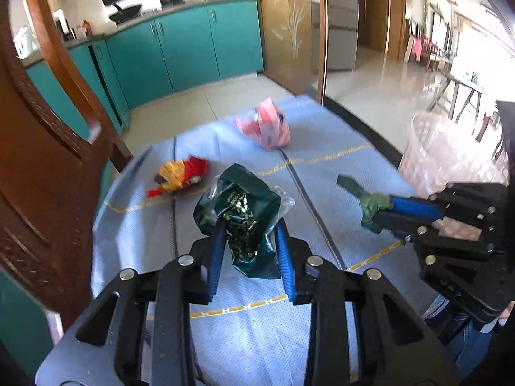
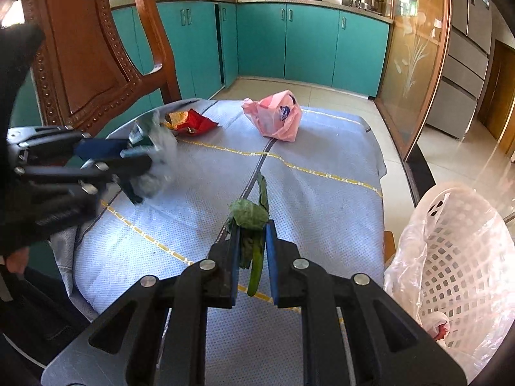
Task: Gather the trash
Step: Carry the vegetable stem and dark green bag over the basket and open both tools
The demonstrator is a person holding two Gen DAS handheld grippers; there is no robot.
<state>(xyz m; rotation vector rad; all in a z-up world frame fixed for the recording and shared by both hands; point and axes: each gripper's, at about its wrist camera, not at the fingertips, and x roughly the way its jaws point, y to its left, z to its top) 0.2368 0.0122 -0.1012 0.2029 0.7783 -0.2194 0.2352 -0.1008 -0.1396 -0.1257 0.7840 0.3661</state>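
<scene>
My left gripper [image 1: 249,225] is shut on a crumpled dark green wrapper [image 1: 239,207] and holds it over the blue tablecloth [image 1: 244,347]. It shows blurred at the left of the right wrist view [image 2: 141,160]. My right gripper [image 2: 252,225] is shut on a green leafy vegetable scrap [image 2: 249,215]; it also shows in the left wrist view [image 1: 370,206]. A red and yellow wrapper [image 1: 178,177] and a pink plastic bag [image 1: 268,125] lie on the cloth farther away. A white basket lined with a plastic bag [image 2: 450,257] stands at the right.
A carved wooden chair [image 2: 87,54] stands at the table's left edge. Teal kitchen cabinets [image 2: 289,41] line the far wall. A glass sliding door [image 2: 415,48] is at the right.
</scene>
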